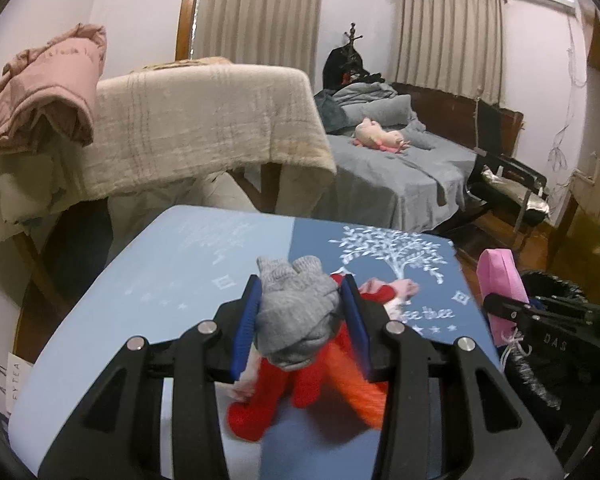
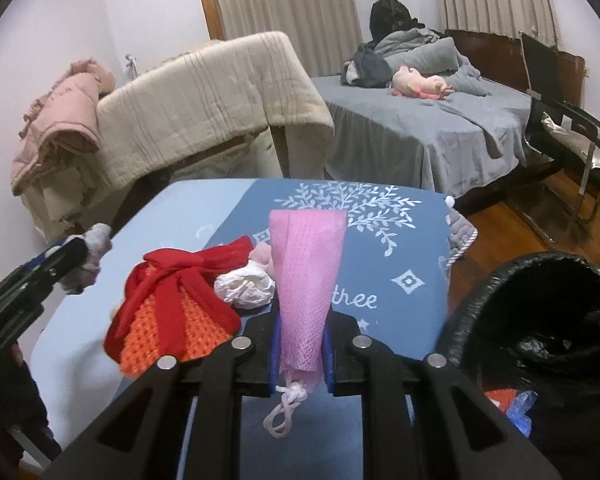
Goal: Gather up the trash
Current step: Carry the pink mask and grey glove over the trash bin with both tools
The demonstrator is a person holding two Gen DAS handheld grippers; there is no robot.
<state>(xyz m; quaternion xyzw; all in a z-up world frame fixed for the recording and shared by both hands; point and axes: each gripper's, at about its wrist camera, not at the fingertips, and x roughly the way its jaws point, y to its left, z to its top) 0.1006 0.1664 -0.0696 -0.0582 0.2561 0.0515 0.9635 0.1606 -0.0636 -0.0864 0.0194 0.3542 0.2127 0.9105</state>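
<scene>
Left claw (image 1: pixel 302 312): clenched on a grey knitted rag (image 1: pixel 296 312), which fills the gap between the blue pads; held above the table.
Right claw (image 2: pixel 302 344): clenched on a pink mesh pouch (image 2: pixel 306 280), its wide end pointing toward 12 o'clock and its white cord (image 2: pixel 286 412) dangling at 6 o'clock below the pads.
Under the left claw: a red cloth (image 1: pixel 272 400) with an orange knitted piece (image 1: pixel 360 392), lying on the table; whether the grey rag touches them cannot be told.
Beside the right claw, at 9 o'clock: the same red and orange heap, with a crumpled white wad (image 2: pixel 246 286) just beside it and a pale pink scrap (image 2: pixel 262 256) behind that.
Table (image 2: pixel 400 240): blue cover with a white tree print; the heap sits near its middle.
Bin (image 2: pixel 540 320): black-lined, at 3 o'clock of the right claw, just off the table edge; red and blue scraps (image 2: pixel 512 400) show low inside it.
Done, by my reading: some trash is already in the bin; two pieces are lifted but not yet dropped.
Left, by my reading: carry both held pieces over to the bin, then clear the red cloth, orange piece, white wad and pink scrap.
Beyond: a bed (image 2: pixel 420 128) at 1 o'clock and a draped chair (image 2: pixel 204 92) at 11 o'clock, well apart from the work.
</scene>
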